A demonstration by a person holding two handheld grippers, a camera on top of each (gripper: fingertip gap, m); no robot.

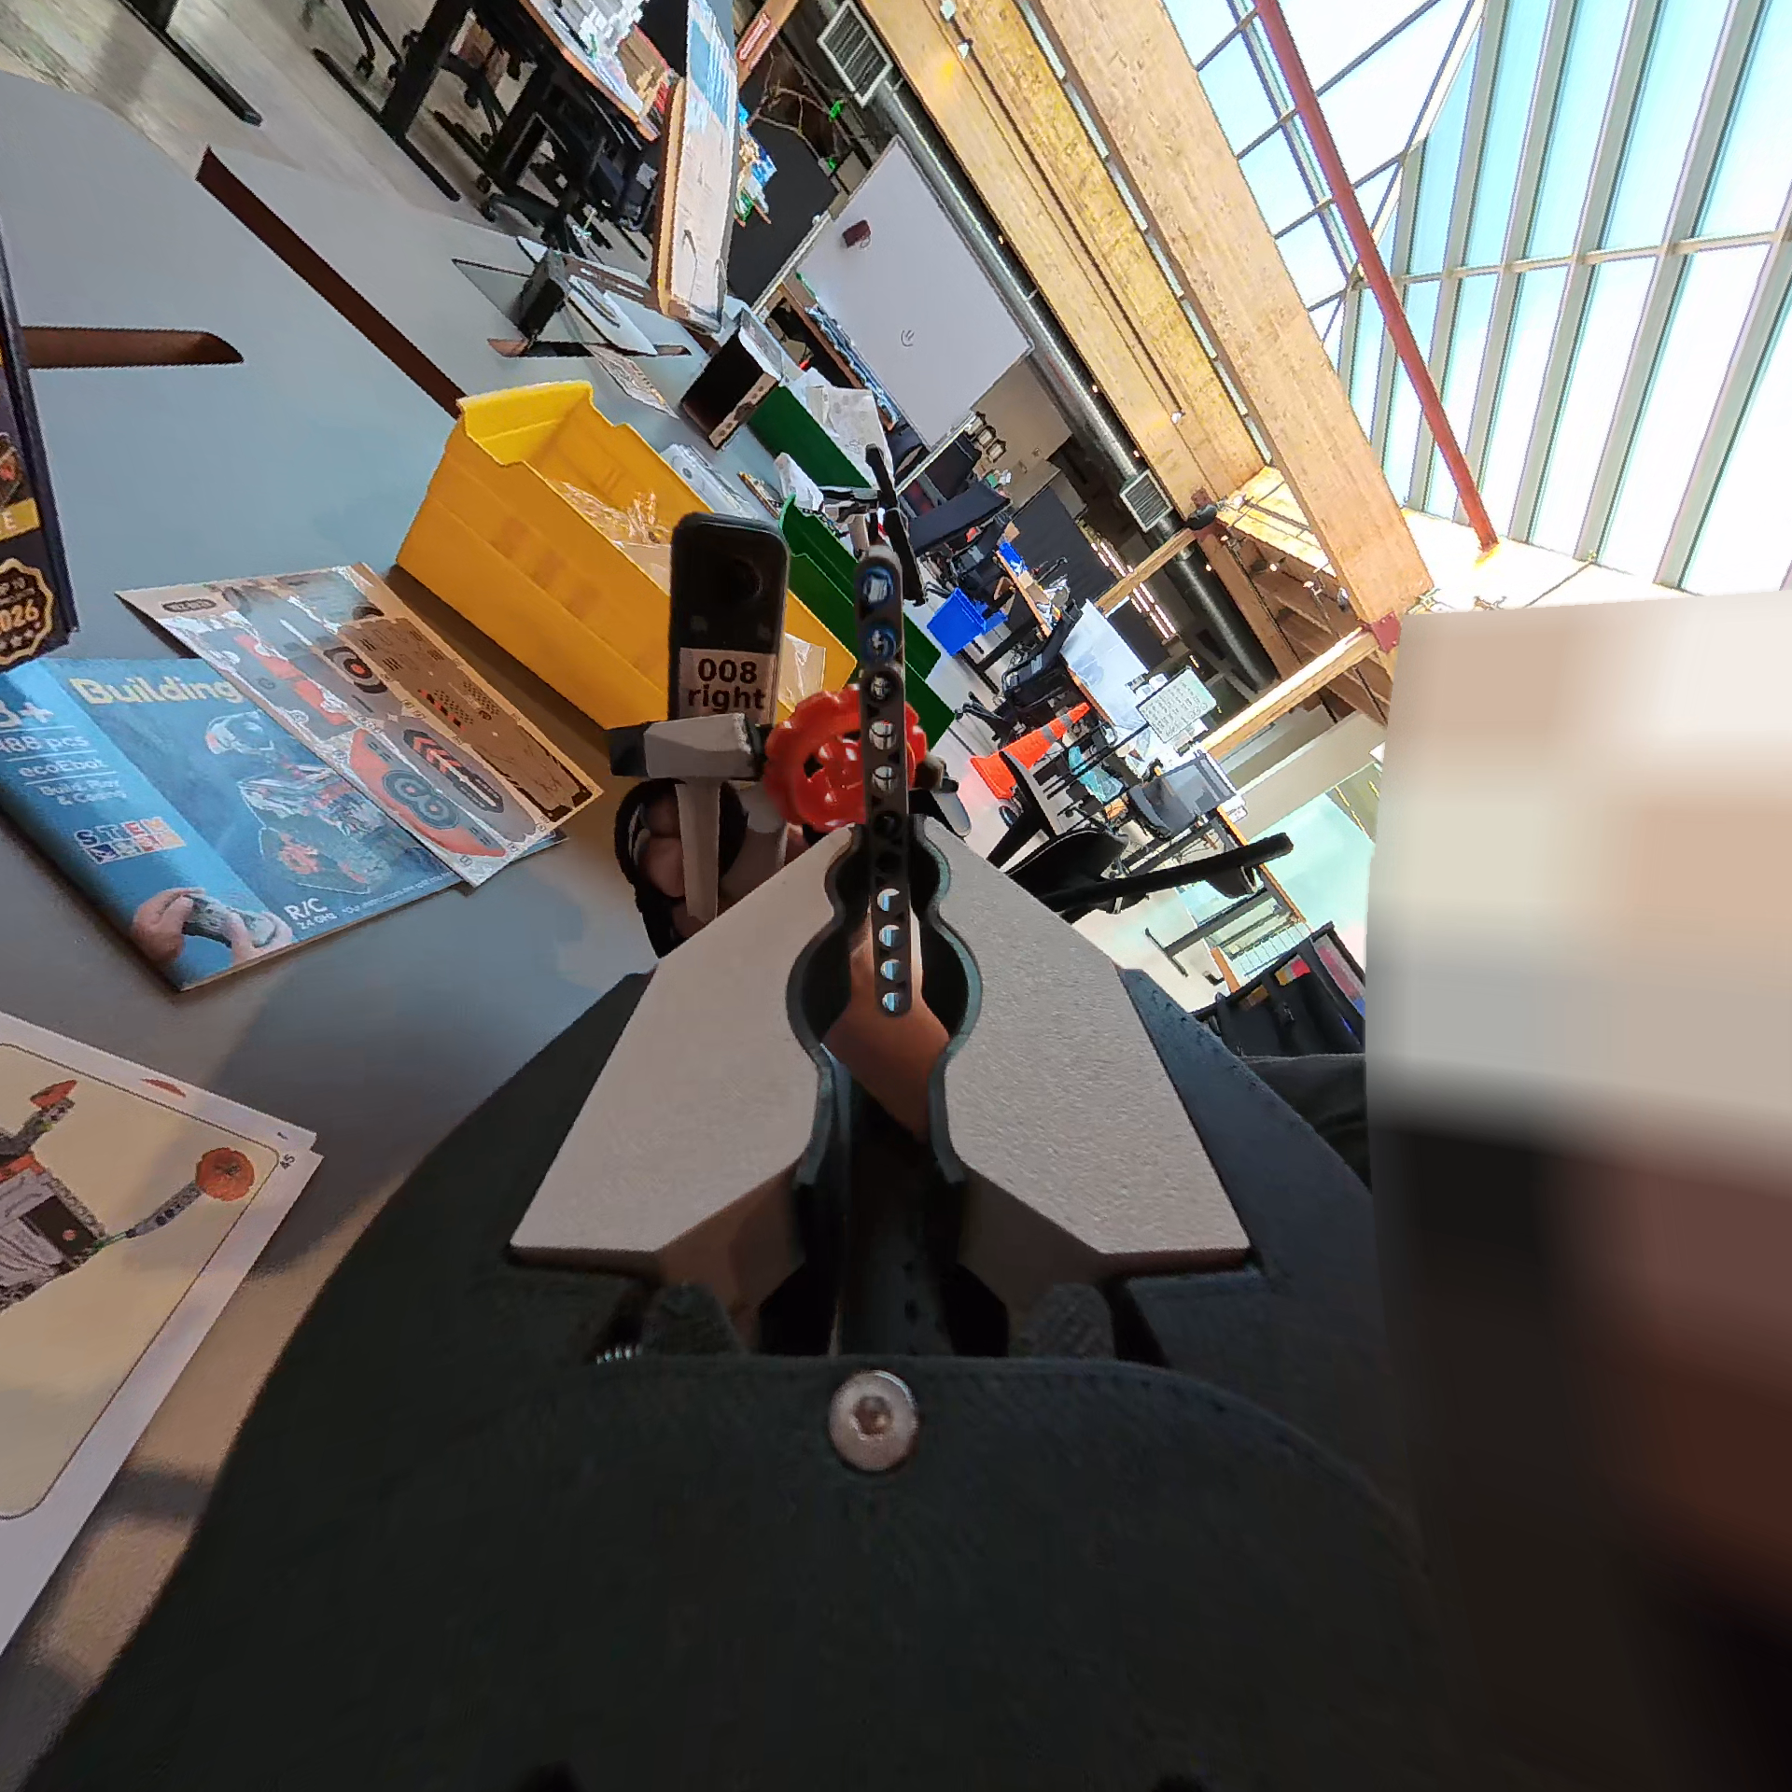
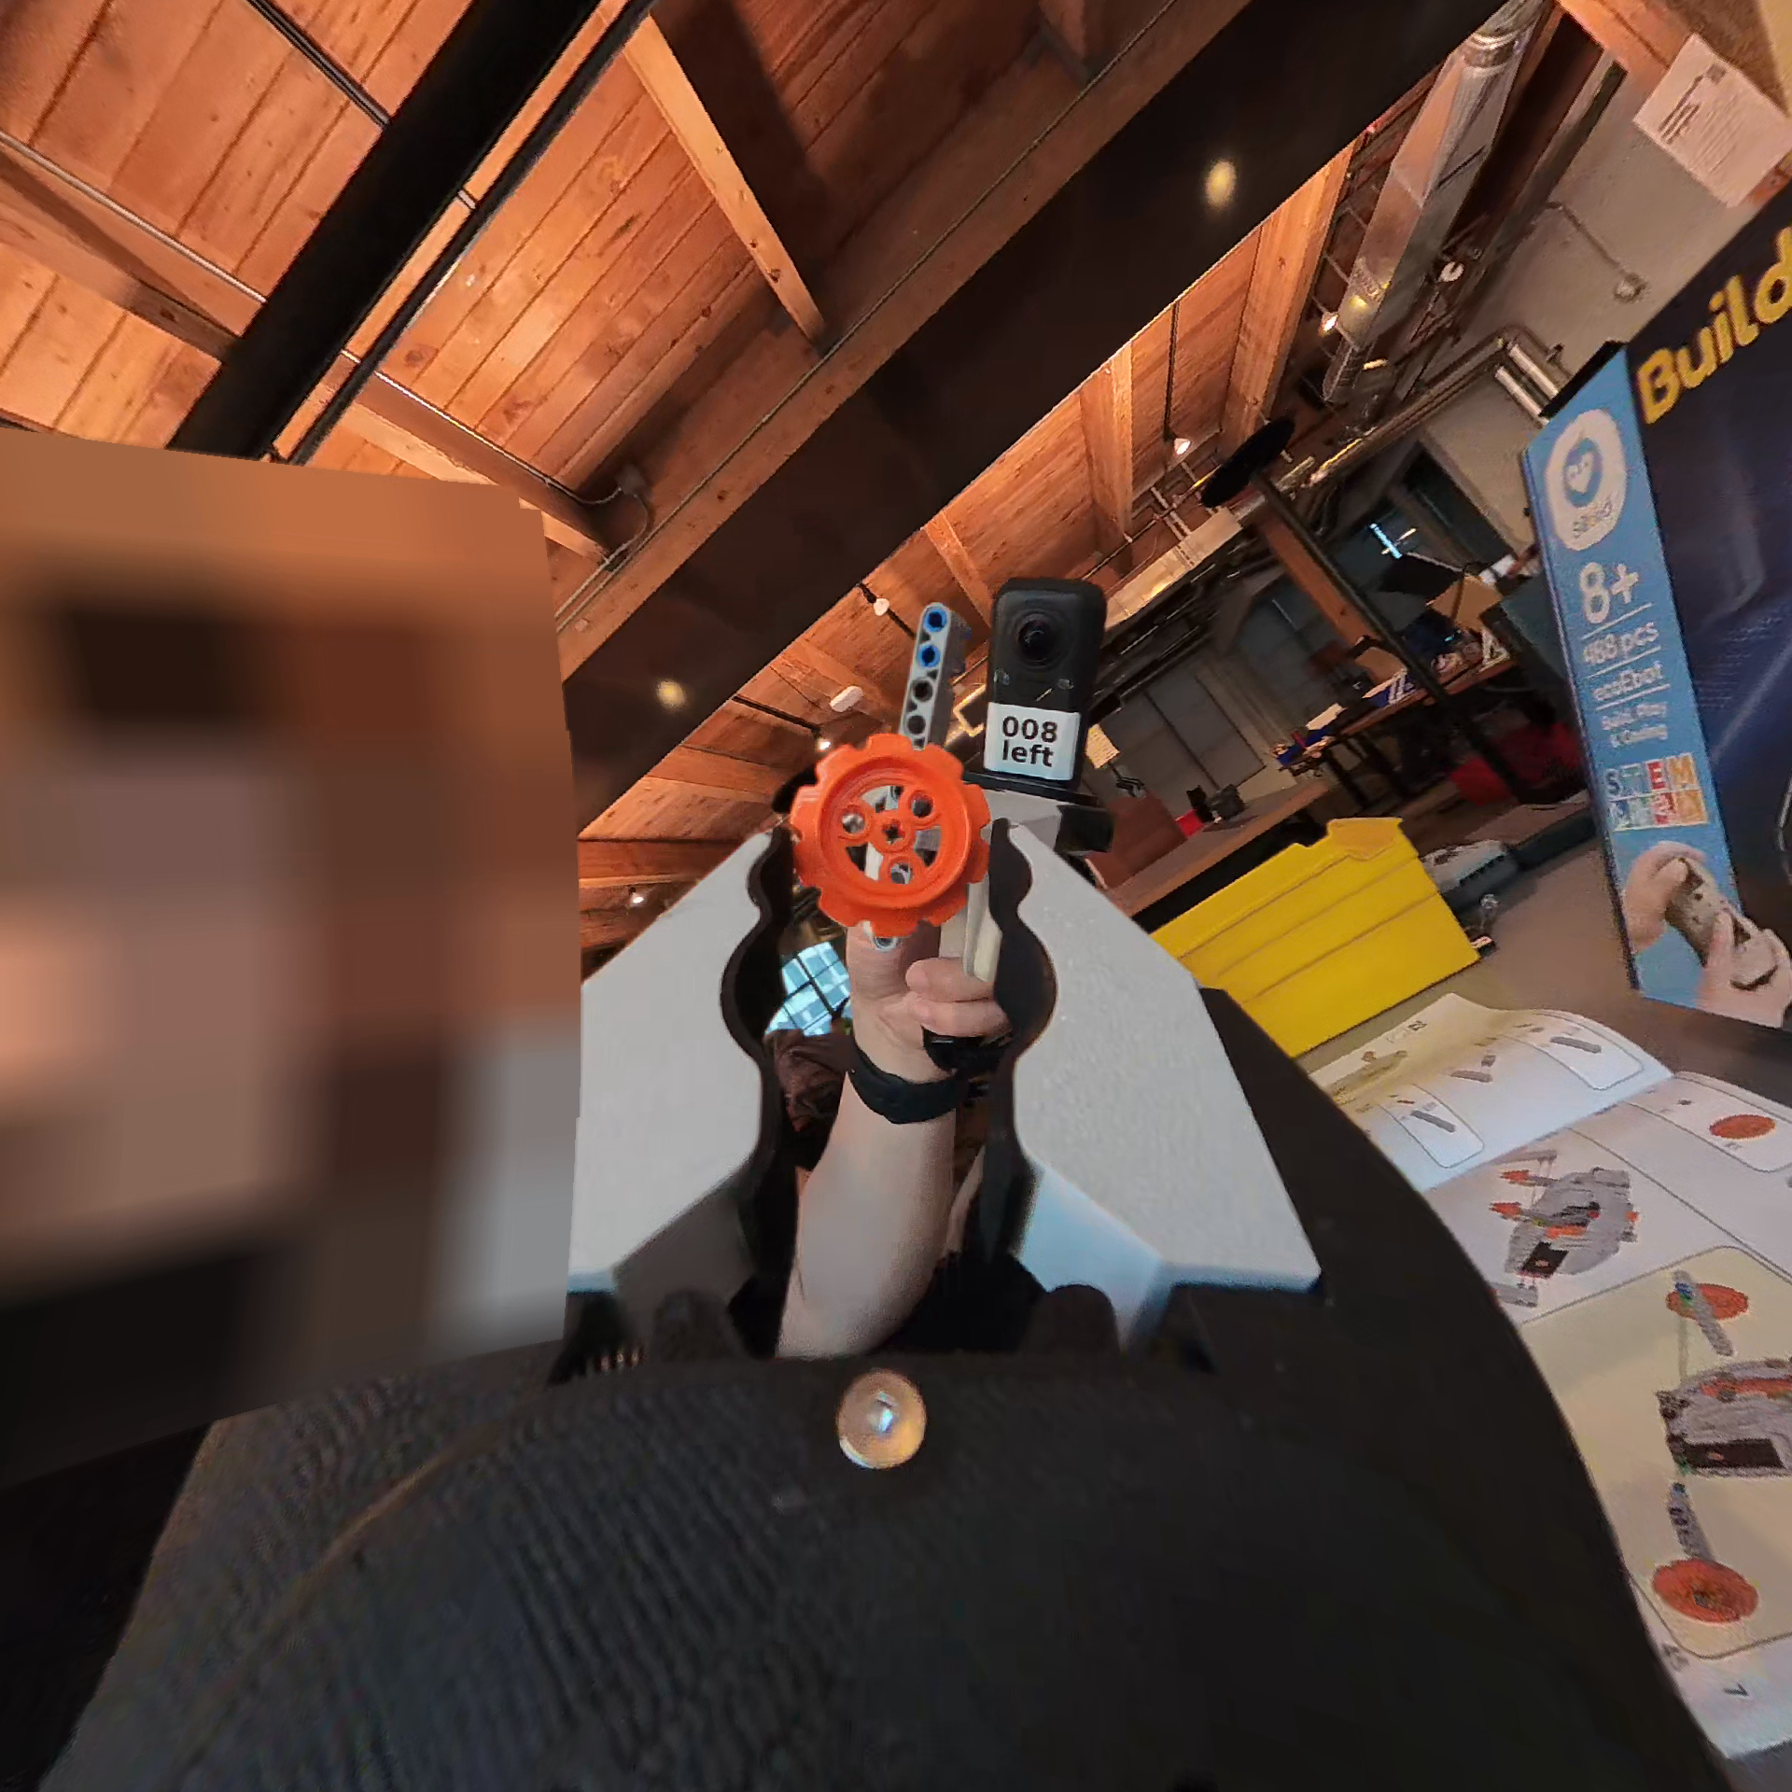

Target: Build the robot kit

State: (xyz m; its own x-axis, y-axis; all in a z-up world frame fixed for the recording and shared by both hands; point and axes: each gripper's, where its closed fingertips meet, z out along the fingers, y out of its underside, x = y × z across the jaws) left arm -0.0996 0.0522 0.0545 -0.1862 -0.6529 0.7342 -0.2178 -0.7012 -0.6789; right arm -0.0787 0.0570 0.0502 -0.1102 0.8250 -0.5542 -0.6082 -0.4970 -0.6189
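Left wrist view: your left gripper (image 1: pixel 884 853) clamps grey holed beam (image 1: pixel 884 737); orange wheel (image 1: pixel 832 761) sits on it. Right gripper (image 2: pixel 897 853) brackets wheel, grip unclear. Instruction pages (image 2: pixel 1590 1290) lie open.

Hidden and cut-off parts

The beam's (image 1: pixel 887 776) lower end disappears between the left gripper's (image 1: pixel 884 853) fingers; the booklet (image 1: pixel 116 1251) left of it runs past the picture's edge.

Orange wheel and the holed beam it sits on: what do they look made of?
Orange wheel: apparently moulded plastic, uniform colour, soft sheen, crisp scalloped rim. Holed beam: likely plastic too, dark grey, semi-gloss, evenly spaced round holes; clamped in the left hand-held gripper.
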